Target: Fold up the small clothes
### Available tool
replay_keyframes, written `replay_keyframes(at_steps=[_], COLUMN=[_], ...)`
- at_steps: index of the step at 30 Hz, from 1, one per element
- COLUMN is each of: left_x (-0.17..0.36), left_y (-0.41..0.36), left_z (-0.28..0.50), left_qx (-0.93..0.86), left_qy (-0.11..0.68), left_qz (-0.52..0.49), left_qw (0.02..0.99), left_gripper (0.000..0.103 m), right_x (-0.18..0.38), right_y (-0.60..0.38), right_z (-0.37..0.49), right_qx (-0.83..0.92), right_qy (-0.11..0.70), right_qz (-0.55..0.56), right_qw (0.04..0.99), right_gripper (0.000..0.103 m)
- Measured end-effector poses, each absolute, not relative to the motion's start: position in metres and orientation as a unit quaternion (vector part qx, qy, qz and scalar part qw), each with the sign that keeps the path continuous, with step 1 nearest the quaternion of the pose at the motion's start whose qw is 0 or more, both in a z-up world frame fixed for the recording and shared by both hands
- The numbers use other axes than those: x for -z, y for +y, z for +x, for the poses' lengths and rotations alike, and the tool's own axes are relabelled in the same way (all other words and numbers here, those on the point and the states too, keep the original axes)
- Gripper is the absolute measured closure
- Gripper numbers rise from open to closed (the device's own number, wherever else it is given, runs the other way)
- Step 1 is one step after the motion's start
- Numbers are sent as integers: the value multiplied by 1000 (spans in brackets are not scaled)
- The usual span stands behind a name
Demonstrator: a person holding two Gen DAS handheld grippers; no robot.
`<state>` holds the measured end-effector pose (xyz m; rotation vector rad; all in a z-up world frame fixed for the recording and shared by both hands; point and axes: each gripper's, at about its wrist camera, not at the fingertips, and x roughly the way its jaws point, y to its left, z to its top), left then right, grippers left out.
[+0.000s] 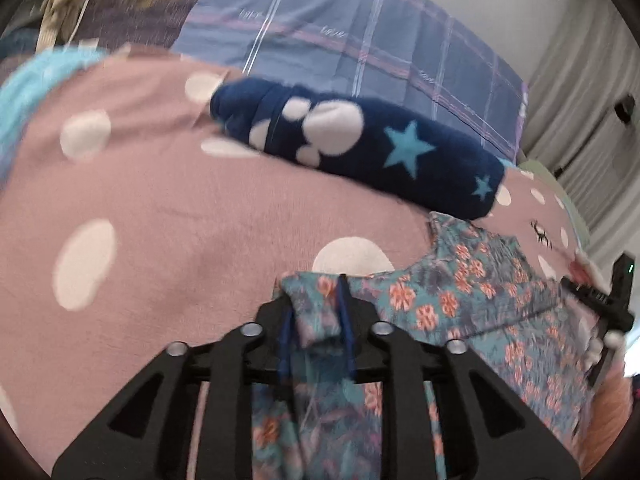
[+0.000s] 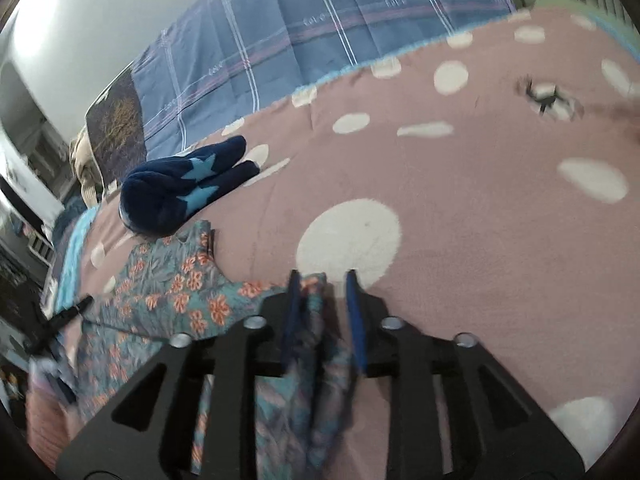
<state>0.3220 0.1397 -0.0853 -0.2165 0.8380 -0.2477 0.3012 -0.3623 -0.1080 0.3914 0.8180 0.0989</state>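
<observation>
Evidently you carried both corners of the floral garment [image 1: 472, 304] onto the pink blanket [image 1: 180, 216] to fold it: left gripper [image 1: 316, 312] and right gripper [image 2: 323, 312] jaws parted, cloth loose between.

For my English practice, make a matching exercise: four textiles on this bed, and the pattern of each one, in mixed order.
Things:
1. floral garment
2. navy folded piece
3. blanket
4. checked sheet

Patterns:
A. white dots on pink
B. light blue stars
C. orange flowers on teal
D. pale lines on blue-grey

Pairs: 1-C, 2-B, 3-A, 4-D
</observation>
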Motion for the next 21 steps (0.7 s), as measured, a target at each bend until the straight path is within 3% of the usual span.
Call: replay_keyframes(at_steps=[2, 5, 7, 10, 14, 17, 21], left_x=[72, 62, 72, 97, 93, 89, 81], left_y=[139, 135, 121, 99, 94, 105, 134], left_z=[305, 279, 271, 278, 310, 353, 376], left_qx=[106, 119, 131, 121, 102, 57, 116], left_qy=[385, 369, 391, 418, 396, 394, 410], left_qz=[-69, -18, 48, 153, 160, 127, -13], left_qw=[914, 922, 910, 887, 899, 909, 905], left_gripper=[58, 45, 37, 36, 33, 33, 33], right_x=[96, 89, 95, 110, 115, 113, 107], right_y=[-359, -341, -325, -311, -311, -317, -339], right_z=[287, 269, 263, 270, 295, 322, 341], right_qx=[-59, -87, -96, -88, -76, -55, -63], right_qy=[388, 391, 406, 428, 420, 415, 419], right_qz=[140, 44, -21, -70, -54, -31, 48], right_qw=[909, 915, 909, 897, 903, 908, 905], right_gripper=[62, 47, 45, 44, 42, 42, 46])
